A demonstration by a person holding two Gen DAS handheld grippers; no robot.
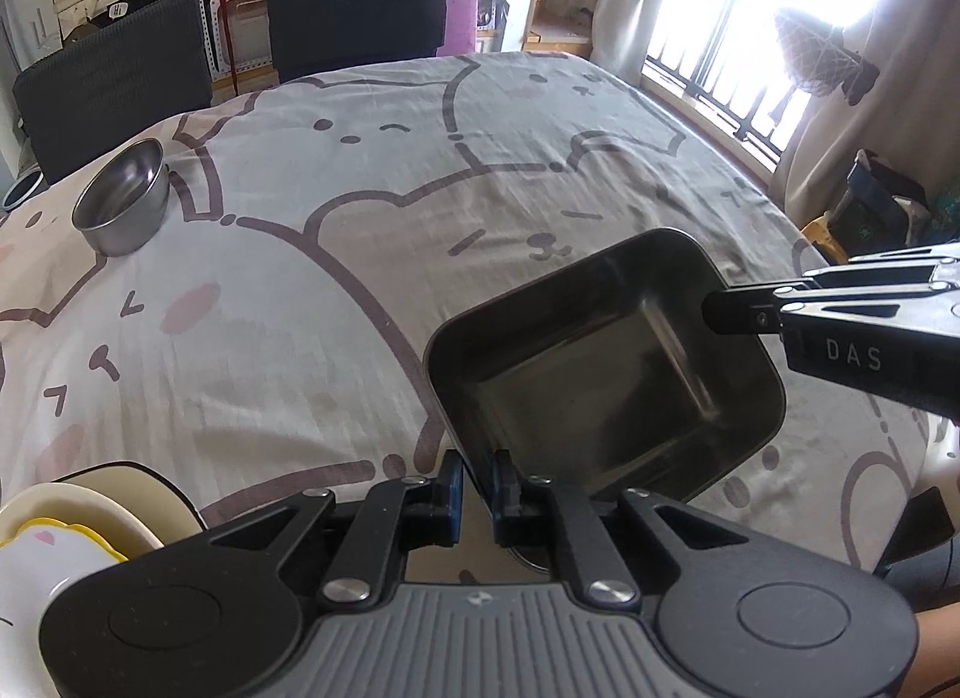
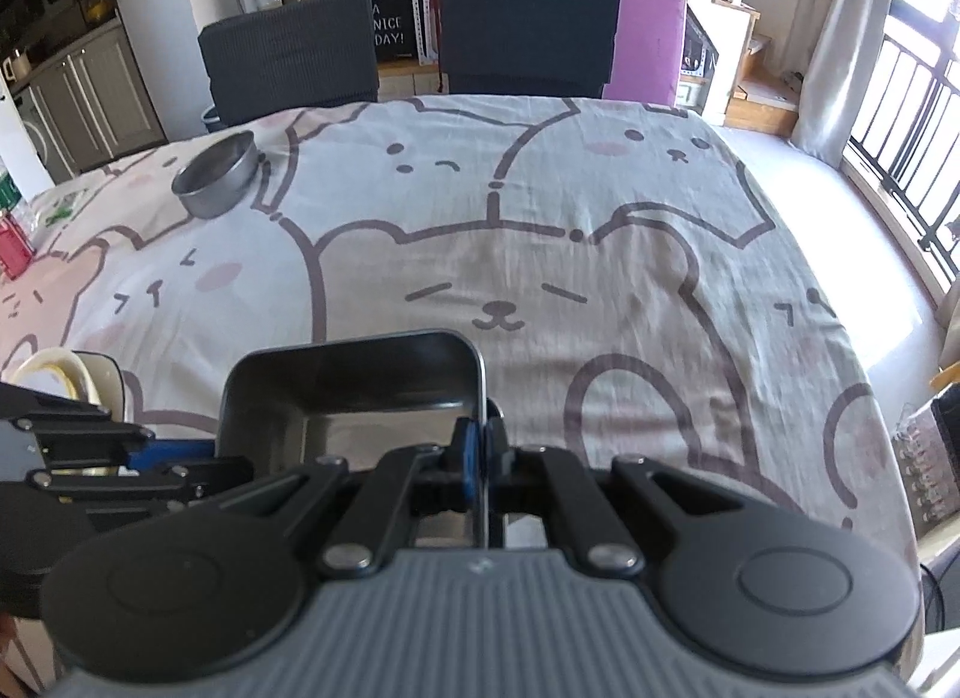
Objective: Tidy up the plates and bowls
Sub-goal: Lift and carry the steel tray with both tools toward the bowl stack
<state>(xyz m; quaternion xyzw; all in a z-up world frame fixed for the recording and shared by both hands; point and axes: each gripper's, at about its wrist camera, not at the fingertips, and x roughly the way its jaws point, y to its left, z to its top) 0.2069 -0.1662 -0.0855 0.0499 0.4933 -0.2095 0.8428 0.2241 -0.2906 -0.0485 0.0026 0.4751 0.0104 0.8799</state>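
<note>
Left gripper clamped on square metal tray rim; right gripper clamped on opposite rim.

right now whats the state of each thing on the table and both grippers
rectangular metal tray: upright, empty, gripped at two rims
left gripper: shut on the tray's near rim
right gripper: shut on the tray's side rim
round metal bowl: upright, empty, standing alone on the tablecloth
cream bowl: upright at the table's near left, a yellow-edged dish nested in it
</note>
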